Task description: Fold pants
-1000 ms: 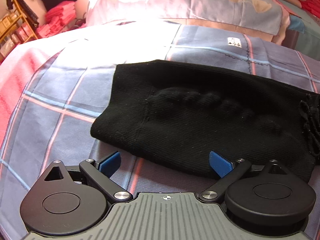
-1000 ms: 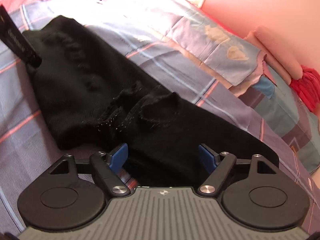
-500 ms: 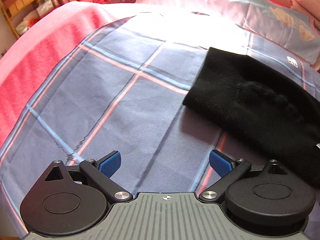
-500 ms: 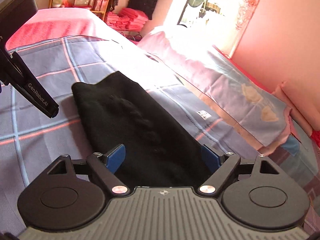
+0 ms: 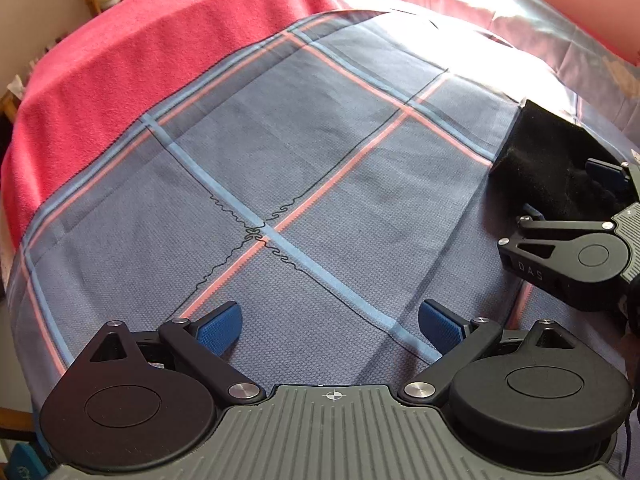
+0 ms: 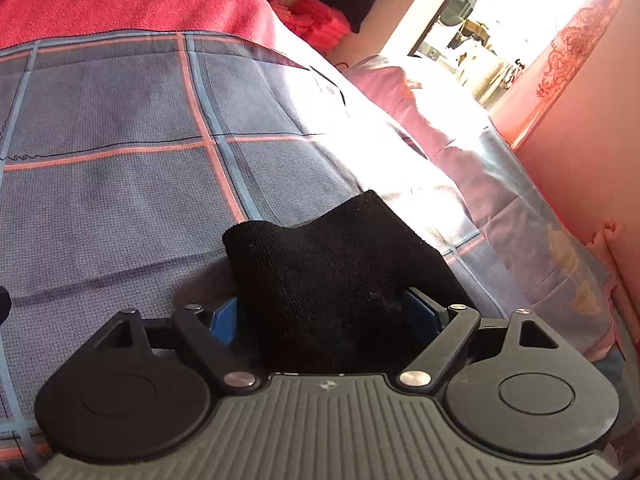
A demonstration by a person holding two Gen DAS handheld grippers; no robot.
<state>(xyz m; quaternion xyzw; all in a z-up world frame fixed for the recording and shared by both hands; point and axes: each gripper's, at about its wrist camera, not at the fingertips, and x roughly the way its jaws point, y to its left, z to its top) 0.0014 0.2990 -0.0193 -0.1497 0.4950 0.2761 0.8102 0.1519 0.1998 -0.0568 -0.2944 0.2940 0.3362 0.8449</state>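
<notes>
The black knit pants [image 6: 340, 272] lie on the plaid bedsheet; only one end shows, and it also shows at the right edge of the left wrist view [image 5: 548, 160]. My right gripper [image 6: 324, 316] is open, its blue pads on either side of the pants' end, with the cloth between the jaws. It also shows from the side in the left wrist view [image 5: 572, 200]. My left gripper [image 5: 330, 324] is open and empty over bare sheet, well to the left of the pants.
The blue-grey plaid sheet [image 5: 280, 160] covers the bed, with a red blanket [image 5: 140, 48] along its far left side. Pillows [image 6: 500, 168] lie at the far right. Shelves and piled red cloth [image 6: 312, 20] stand beyond the bed.
Both views have swung left. My left gripper has moved off the pants over bare sheet. My right gripper has travelled along the pants to their end.
</notes>
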